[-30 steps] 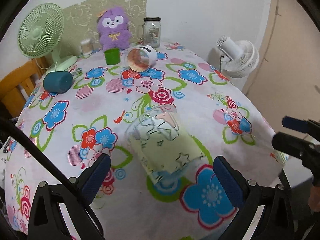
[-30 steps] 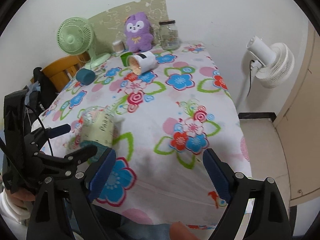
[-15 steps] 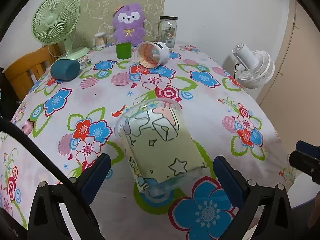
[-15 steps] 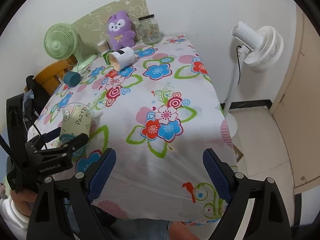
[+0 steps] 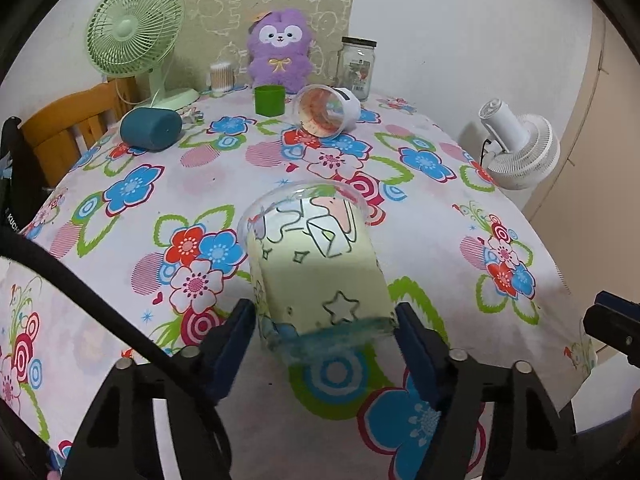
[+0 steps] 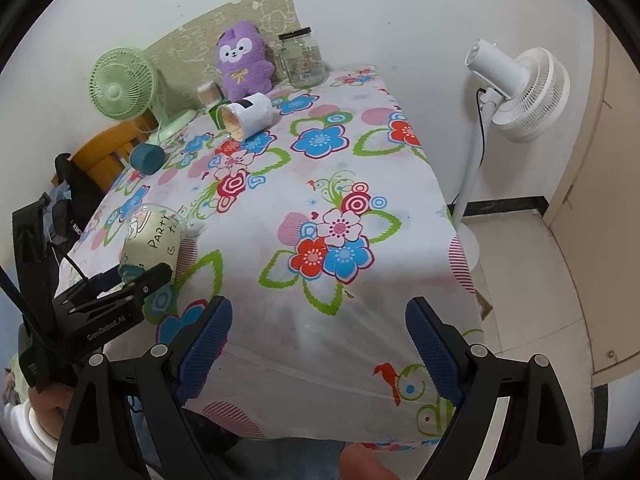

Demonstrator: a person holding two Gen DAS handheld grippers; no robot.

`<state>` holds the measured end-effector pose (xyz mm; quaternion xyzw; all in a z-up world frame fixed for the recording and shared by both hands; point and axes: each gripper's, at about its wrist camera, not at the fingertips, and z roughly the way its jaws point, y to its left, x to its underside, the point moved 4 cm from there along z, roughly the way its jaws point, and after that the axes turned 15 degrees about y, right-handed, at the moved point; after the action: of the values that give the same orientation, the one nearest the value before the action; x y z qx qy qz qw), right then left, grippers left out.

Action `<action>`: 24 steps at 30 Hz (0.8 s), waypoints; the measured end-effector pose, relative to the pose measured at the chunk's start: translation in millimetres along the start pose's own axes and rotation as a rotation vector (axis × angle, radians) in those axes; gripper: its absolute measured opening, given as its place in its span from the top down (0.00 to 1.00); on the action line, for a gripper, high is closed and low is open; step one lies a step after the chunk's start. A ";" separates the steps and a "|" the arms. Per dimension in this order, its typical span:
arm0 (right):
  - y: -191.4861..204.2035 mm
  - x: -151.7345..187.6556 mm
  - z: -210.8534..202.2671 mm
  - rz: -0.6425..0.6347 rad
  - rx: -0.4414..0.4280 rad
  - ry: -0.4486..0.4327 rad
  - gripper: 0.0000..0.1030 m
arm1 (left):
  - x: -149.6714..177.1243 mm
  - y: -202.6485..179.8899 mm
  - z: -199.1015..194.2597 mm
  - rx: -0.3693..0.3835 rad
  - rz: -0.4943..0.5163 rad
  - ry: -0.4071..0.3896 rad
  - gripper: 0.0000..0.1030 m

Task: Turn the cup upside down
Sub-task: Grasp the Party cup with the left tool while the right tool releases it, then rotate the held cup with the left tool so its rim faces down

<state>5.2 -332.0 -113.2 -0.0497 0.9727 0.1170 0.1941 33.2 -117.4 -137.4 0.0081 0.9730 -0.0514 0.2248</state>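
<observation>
A clear plastic cup with a pale green cartoon print lies on its side on the flowered tablecloth, rim pointing away, base toward me. My left gripper is shut on the cup, its blue pads pressed against both sides near the base. The right wrist view shows the same cup at the table's near left with the left gripper on it. My right gripper hangs open over the table's front edge, nothing between its fingers.
Toward the back, a white cup and a blue cup lie on their sides; a small green cup stands upright. Behind them are a purple plush, glass jar and green fan. A white fan stands right of the table.
My left gripper's fingers have closed in from wide apart onto the cup's base. The right gripper has drifted right along the table's front edge.
</observation>
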 end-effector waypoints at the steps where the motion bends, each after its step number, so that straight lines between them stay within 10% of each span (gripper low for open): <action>1: 2.0 0.1 0.0 -0.004 -0.002 0.001 0.13 | -0.1 1.0 -1.1 0.002 0.003 0.000 0.33; 24: 56.9 0.6 9.2 -0.155 -0.081 0.000 0.13 | -53.9 44.1 -69.4 -0.016 0.206 0.108 0.38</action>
<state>0.0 -274.8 -109.8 -0.1328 0.9604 0.1411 0.2004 53.1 -66.0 -56.0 0.1091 0.9781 -0.0196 0.1760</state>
